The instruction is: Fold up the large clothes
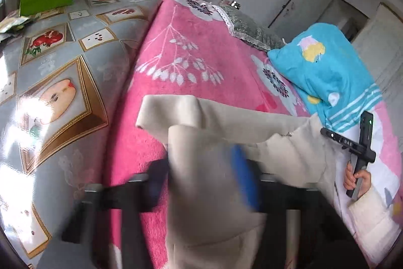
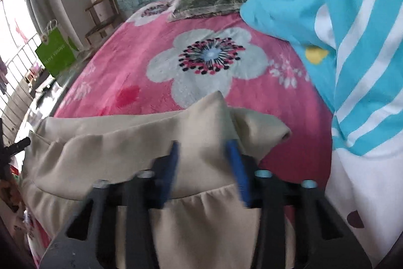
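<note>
Left tongs (image 1: 201, 175): narrow gap, a fold of the beige fabric garment (image 1: 226, 132) bunched between the blue fingers (image 1: 243, 178); blur hides whether they press it. Right tongs (image 2: 204, 168): same, cloth ridge between the fingers, contact unclear. Garment lies across the near edge of the bed's pink floral fleece blanket (image 2: 156, 47), beside the turquoise striped pillow (image 2: 327, 4).

The pink blanket (image 2: 141, 62) is free in the frame centre; the blue pillow (image 2: 327, 17) blocks the right side, a green cushion (image 2: 214, 1) the top.
</note>
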Available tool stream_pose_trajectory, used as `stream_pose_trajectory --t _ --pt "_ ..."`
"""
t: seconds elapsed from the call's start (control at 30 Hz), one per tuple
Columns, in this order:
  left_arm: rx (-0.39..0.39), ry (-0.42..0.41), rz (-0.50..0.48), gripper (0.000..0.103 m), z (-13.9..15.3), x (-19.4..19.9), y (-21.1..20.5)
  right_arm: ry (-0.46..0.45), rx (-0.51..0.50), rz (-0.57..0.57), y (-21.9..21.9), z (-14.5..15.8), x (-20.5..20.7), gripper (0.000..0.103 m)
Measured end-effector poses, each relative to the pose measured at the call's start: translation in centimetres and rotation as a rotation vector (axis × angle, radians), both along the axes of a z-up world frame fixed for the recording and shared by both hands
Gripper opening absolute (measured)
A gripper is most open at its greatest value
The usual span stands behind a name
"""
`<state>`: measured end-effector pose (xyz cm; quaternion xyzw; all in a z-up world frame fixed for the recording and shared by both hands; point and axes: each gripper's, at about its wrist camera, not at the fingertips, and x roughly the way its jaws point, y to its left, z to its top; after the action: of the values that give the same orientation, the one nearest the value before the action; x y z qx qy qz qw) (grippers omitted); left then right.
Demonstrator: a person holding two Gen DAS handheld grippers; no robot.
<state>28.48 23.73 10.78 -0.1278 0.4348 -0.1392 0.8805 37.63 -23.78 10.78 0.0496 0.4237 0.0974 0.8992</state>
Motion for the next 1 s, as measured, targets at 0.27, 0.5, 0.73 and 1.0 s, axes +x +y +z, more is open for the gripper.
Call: stream_pose_trajectory --t 0.27,0.5,0.73,1.0 --pt "0.081 -0.154 -0.027 0.006 4.2 -2.4 -1.3 -0.151 -0.115 -0.125 -0.2 2.5 -2.5 0.001" --pt "0.165 -0.291 0.012 0.005 8.0 -0.6 -3.4 -0.189 -0.112 -0.238 -1.8 4.2 -1.2 0.001" --pt "0.305 0.034 0.212 0.025 -1.2 5.9 -2.1 -0.104 -0.523 -0.182 2.8 -2.4 3.5 0.007" --pt "0.413 -0.286 0.14 0.055 4.7 -1.2 -7.1 -0.296 -0.412 -0.197 3.1 4.2 -3.1 0.062"
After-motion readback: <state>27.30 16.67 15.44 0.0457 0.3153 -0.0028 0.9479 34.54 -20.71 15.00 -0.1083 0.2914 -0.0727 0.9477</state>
